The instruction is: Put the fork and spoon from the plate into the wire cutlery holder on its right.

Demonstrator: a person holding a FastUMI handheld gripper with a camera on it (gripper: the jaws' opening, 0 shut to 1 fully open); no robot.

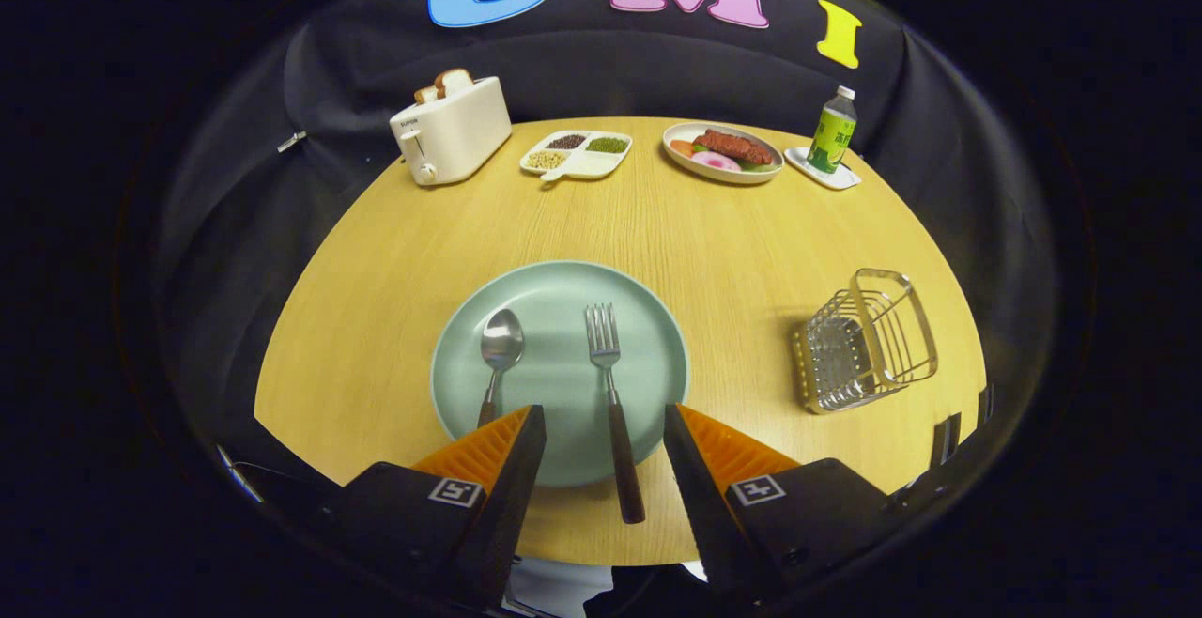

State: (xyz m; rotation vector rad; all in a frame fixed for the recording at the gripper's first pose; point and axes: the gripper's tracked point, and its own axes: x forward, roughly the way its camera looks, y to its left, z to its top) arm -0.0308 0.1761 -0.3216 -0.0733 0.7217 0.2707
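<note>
Black cloth hung behind a round, light wooden desk [394,252] and closed the booth in on all sides. Along the far edge of the desk, from left to right, stood a cream toaster [453,134] with slices of bread [445,84] in its slots, a white divided tray [577,155] with beans or grains in three of its compartments, a white dish of food [722,151], and a green bottle [832,131] with a white cap standing upright on a small white coaster [823,168].

Nearer the claw lay a pale green plate [560,369]. On its left part rested the spoon [498,355], bowl pointing away, with its dark handle running back behind the left finger. Just beside it to the right, apart from it, lay the fork [610,393], tines pointing away, its dark handle reaching over the near rim of the plate onto the wood. Well to the right of the plate stood the wire cutlery holder [869,339], upright, with nothing seen inside it.

The claw [601,430] hovered low over the near rim of the plate, its fingers [515,468] spread wide apart and holding nothing. The fork's handle lay between them, touching neither.
</note>
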